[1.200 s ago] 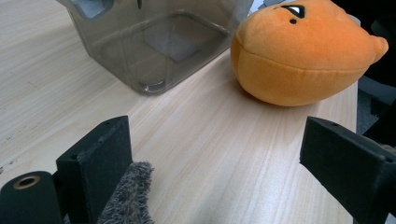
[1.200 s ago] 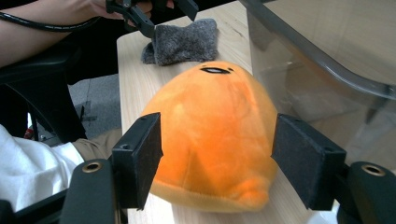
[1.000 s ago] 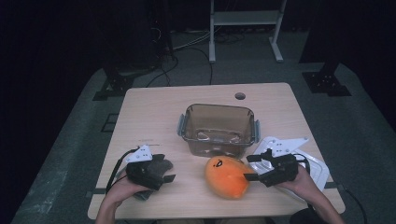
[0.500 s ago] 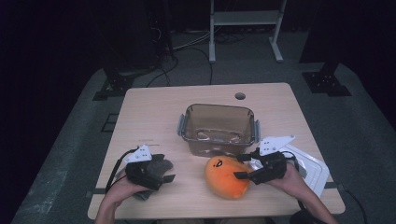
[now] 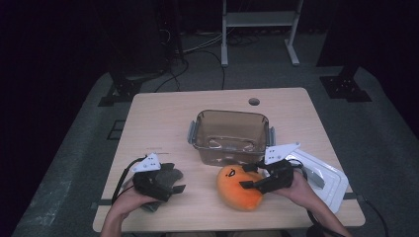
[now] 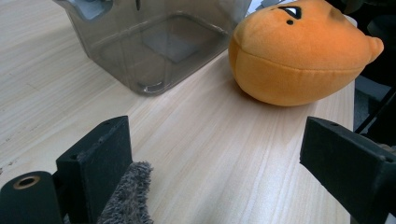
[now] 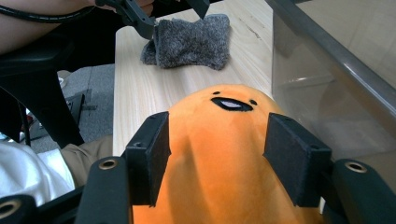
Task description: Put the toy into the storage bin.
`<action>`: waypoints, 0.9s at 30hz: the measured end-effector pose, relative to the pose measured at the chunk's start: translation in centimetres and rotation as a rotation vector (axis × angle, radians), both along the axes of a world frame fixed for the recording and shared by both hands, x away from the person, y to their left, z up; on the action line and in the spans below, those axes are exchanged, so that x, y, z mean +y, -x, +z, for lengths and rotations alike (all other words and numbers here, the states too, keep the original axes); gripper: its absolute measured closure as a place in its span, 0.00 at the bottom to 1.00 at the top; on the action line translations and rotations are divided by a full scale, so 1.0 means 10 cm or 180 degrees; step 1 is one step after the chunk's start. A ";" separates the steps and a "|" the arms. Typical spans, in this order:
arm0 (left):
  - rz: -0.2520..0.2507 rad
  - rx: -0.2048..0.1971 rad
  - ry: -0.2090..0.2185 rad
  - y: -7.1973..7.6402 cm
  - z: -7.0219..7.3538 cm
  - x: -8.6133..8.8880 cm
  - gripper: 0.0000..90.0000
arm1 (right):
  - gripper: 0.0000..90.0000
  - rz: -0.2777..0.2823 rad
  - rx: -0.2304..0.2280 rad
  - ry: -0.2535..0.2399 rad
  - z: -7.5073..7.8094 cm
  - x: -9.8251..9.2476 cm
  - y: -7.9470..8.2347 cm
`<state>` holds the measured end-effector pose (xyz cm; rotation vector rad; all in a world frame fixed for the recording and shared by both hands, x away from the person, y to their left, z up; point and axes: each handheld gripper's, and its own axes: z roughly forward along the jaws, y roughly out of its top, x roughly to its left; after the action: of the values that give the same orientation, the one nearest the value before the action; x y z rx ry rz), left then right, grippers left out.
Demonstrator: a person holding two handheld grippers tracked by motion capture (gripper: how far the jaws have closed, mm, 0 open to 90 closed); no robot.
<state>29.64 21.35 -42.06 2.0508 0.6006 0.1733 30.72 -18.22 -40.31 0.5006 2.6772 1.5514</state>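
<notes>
Both jaws of the right gripper (image 7: 219, 158) have just been closing onto the orange plush toy (image 7: 224, 154) between them; grasp imminent. Left gripper (image 6: 215, 163) stands released.

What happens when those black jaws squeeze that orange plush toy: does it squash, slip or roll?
The plush toy looks soft and stuffed, so it will probably dent under the right gripper, whose jaws have been closing around it. Its fuzzy fabric should grip rather than slip. Its rounded, flat-bottomed shape probably won't roll far and looks light.

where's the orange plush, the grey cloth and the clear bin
orange plush (image 5: 238, 187), high view, middle of its body
grey cloth (image 7: 194, 39), right gripper view, its fuzzy top
clear bin (image 5: 230, 116), high view, far rim
</notes>
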 end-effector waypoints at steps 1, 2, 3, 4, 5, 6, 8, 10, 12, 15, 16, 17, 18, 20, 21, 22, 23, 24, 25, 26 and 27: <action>-0.0002 0.0000 0.0000 0.00 0.00 0.00 0.09 | 0.45 -0.0002 0.0009 0.0005 -0.01 0.01 0.00; -0.0002 0.0001 -0.0001 0.00 0.00 0.00 0.09 | 0.46 0.0003 0.0009 0.0012 -0.01 0.02 -0.01; -0.0003 0.0002 -0.0001 0.00 0.00 0.00 0.09 | 0.47 0.0002 0.0003 0.0015 -0.01 0.02 -0.01; -0.0003 0.0005 -0.0003 0.00 0.00 0.00 0.09 | 0.47 -0.0011 0.0011 0.0017 -0.01 0.03 -0.01; -0.0002 0.0009 -0.0008 0.00 0.00 0.00 0.09 | 0.48 -0.0018 0.0002 0.0024 -0.02 0.03 -0.02; -0.0003 0.0012 -0.0005 0.00 0.00 0.00 0.09 | 0.49 -0.0028 0.0004 0.0024 -0.02 0.03 -0.02; -0.0004 0.0014 -0.0001 0.00 0.00 -0.01 0.09 | 0.50 -0.0042 0.0005 0.0029 -0.03 0.04 -0.03; -0.0005 0.0016 0.0001 0.00 0.00 -0.01 0.09 | 0.51 -0.0040 0.0003 0.0031 -0.03 0.04 -0.04; -0.0007 0.0014 -0.0003 0.00 0.00 -0.01 0.09 | 0.52 -0.0054 0.0000 0.0052 -0.03 0.05 -0.04; -0.0014 0.0017 -0.0009 0.00 -0.01 -0.01 0.09 | 0.53 -0.0066 -0.0003 0.0069 -0.04 0.07 -0.05; -0.0017 0.0015 -0.0008 0.00 -0.01 -0.02 0.09 | 0.53 -0.0067 -0.0003 0.0072 -0.04 0.07 -0.05; -0.0015 0.0015 -0.0006 0.00 -0.01 -0.02 0.09 | 0.54 -0.0070 0.0003 0.0070 -0.05 0.07 -0.06; -0.0014 0.0018 -0.0007 0.00 -0.01 -0.01 0.09 | 0.55 -0.0077 0.0014 0.0073 -0.06 0.07 -0.06; -0.0015 0.0022 -0.0013 0.00 -0.01 -0.01 0.09 | 0.57 -0.0076 0.0030 0.0063 -0.08 0.07 -0.06; -0.0016 0.0023 -0.0016 0.00 -0.01 -0.01 0.09 | 0.58 -0.0074 0.0041 0.0067 -0.09 0.07 -0.06; -0.0015 0.0024 -0.0016 0.00 -0.01 -0.01 0.09 | 0.59 -0.0071 0.0042 0.0065 -0.10 0.07 -0.06; -0.0016 0.0021 -0.0014 0.00 -0.01 -0.01 0.09 | 0.60 -0.0064 0.0057 0.0069 -0.11 0.08 -0.05; -0.0015 0.0022 -0.0012 0.00 -0.01 -0.02 0.09 | 0.61 -0.0054 0.0073 0.0085 -0.12 0.09 -0.05; -0.0016 0.0022 -0.0009 0.00 -0.01 -0.02 0.09 | 0.61 -0.0055 0.0064 0.0101 -0.13 0.09 -0.05; -0.0016 0.0023 -0.0009 0.00 -0.01 -0.02 0.09 | 0.61 -0.0056 0.0054 0.0127 -0.14 0.10 -0.04; -0.0017 0.0022 -0.0013 0.00 -0.01 -0.02 0.09 | 0.61 -0.0050 0.0036 0.0141 -0.14 0.11 -0.04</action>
<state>29.63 21.19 -42.14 2.0573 0.5995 0.1646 31.10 -17.17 -41.71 0.5292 2.7023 1.4863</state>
